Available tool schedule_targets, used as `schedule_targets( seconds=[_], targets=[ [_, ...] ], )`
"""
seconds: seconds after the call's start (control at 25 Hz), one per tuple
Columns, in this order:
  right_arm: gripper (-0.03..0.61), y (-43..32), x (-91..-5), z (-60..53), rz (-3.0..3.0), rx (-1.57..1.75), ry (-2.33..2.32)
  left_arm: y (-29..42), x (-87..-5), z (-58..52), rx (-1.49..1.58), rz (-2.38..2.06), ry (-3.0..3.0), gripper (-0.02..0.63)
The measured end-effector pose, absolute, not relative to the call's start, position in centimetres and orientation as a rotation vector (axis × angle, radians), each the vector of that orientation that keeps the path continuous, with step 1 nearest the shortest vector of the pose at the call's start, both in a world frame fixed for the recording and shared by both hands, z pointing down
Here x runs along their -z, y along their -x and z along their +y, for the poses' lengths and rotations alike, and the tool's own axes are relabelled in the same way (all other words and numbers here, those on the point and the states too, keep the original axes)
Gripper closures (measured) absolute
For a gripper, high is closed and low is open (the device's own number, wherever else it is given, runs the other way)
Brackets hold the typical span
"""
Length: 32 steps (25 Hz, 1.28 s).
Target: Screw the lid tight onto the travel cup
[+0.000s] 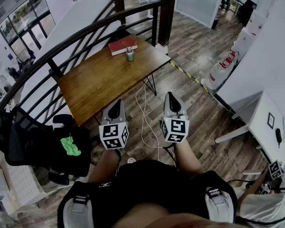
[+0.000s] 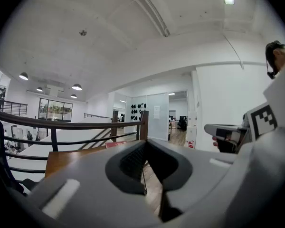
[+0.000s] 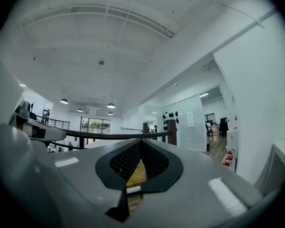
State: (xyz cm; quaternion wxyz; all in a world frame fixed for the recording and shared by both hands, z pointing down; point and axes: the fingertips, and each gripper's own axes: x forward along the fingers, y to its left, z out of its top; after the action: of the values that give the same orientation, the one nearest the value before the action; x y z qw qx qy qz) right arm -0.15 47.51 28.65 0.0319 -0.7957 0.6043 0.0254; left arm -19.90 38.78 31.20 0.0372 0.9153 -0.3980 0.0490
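Observation:
The travel cup (image 1: 130, 54), small and green-grey, stands upright at the far end of a wooden table (image 1: 104, 80), a good way ahead of me. I cannot make out its lid. My left gripper (image 1: 115, 109) (image 2: 145, 144) and right gripper (image 1: 171, 99) (image 3: 140, 144) are held side by side close to my body, over the floor short of the table. Both point forward. Both are shut, with nothing between their jaws. In the left gripper view a strip of the table (image 2: 66, 158) shows beyond the jaws.
A red book (image 1: 122, 45) lies just behind the cup. A dark railing (image 1: 85, 32) curves along the table's far side. A black chair (image 1: 42, 146) with a green object (image 1: 70, 145) stands to my left. A white desk (image 1: 261, 122) is on the right. A cable (image 1: 143, 122) trails over the wooden floor.

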Motion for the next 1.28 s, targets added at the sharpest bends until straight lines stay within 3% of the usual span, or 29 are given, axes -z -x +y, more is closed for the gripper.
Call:
schedule_targets(
  seconds=[0.52, 1.28],
  targets=[
    [0.577, 0.0, -28.7, 46.9, 1.889, -0.100, 2.426, 18.8, -31.3, 38.3, -0.150, -1.174, -2.800, 0.560],
    [0.577, 6.4, -29.0, 40.0, 1.810, -0.100, 2.444, 24.3, -32.2, 29.5, -0.129, -1.069, -2.842, 0.560]
  ],
)
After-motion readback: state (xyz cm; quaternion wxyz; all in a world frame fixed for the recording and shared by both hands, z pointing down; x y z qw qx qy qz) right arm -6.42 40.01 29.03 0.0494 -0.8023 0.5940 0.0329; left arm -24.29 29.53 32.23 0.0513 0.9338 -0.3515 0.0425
